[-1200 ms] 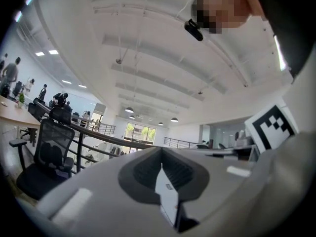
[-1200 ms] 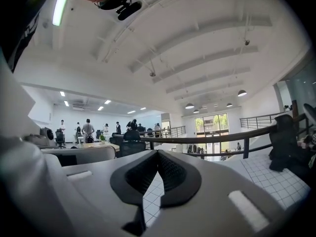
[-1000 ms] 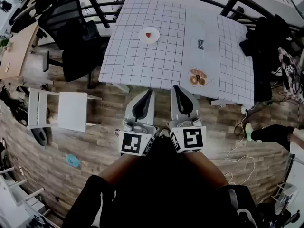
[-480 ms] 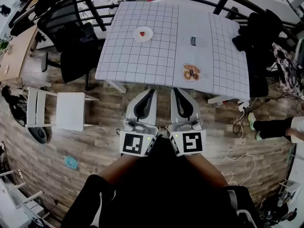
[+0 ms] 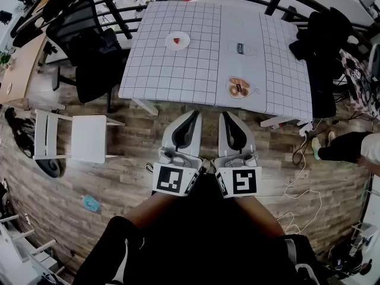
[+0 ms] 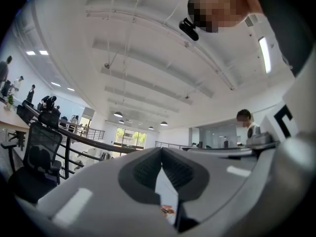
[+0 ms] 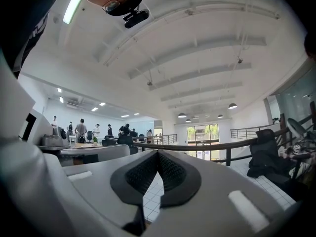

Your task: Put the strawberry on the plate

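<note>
Wood planks cover the floor under both grippers, and ahead stands a table with a grid-printed cloth, an office chair at its left side. The strawberry lies on the plate, toward the table's far left, so the task looks to be done already. It is too small here to tell its long axis.

From the fingers, plate and strawberry lie straight ahead and a little to the left, well apart from both grippers, with the table's near edge and a strip of floor between. The left gripper is slightly nearer to them than the right gripper.

Both grippers are held low and close to the body, side by side, pointing forward at the table's near edge, marker cubes facing up. In the left gripper view the fingers meet at their tips with nothing between them; in the right gripper view the fingers are likewise closed and empty. A round brown thing lies near the table's front edge, just ahead of the right gripper.
</note>
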The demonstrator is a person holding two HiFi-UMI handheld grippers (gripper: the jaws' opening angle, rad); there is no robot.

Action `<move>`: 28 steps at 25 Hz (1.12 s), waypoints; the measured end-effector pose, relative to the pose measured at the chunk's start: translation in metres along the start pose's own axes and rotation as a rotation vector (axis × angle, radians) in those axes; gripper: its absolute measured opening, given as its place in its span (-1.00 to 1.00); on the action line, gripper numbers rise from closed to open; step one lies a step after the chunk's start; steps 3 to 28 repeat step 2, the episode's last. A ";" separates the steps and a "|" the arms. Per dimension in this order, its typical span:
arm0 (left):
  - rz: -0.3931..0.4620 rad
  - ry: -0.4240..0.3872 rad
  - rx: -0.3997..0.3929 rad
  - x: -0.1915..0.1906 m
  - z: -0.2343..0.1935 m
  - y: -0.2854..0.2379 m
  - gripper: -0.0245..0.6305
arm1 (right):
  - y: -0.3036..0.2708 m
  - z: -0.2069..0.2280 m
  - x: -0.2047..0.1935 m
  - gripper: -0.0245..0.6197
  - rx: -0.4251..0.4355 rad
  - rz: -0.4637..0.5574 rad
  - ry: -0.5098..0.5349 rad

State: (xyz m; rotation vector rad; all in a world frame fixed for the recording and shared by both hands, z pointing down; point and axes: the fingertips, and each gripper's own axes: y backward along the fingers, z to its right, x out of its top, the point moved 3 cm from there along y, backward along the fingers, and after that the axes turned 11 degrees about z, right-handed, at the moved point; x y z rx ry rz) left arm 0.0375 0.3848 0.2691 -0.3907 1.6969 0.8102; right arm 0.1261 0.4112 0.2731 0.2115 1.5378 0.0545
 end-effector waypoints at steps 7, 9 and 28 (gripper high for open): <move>-0.005 -0.001 -0.009 -0.002 0.002 0.002 -0.91 | 0.001 0.002 0.000 -0.93 -0.007 0.001 -0.001; -0.005 -0.001 -0.009 -0.002 0.002 0.002 -0.91 | 0.001 0.002 0.000 -0.93 -0.007 0.001 -0.001; -0.005 -0.001 -0.009 -0.002 0.002 0.002 -0.91 | 0.001 0.002 0.000 -0.93 -0.007 0.001 -0.001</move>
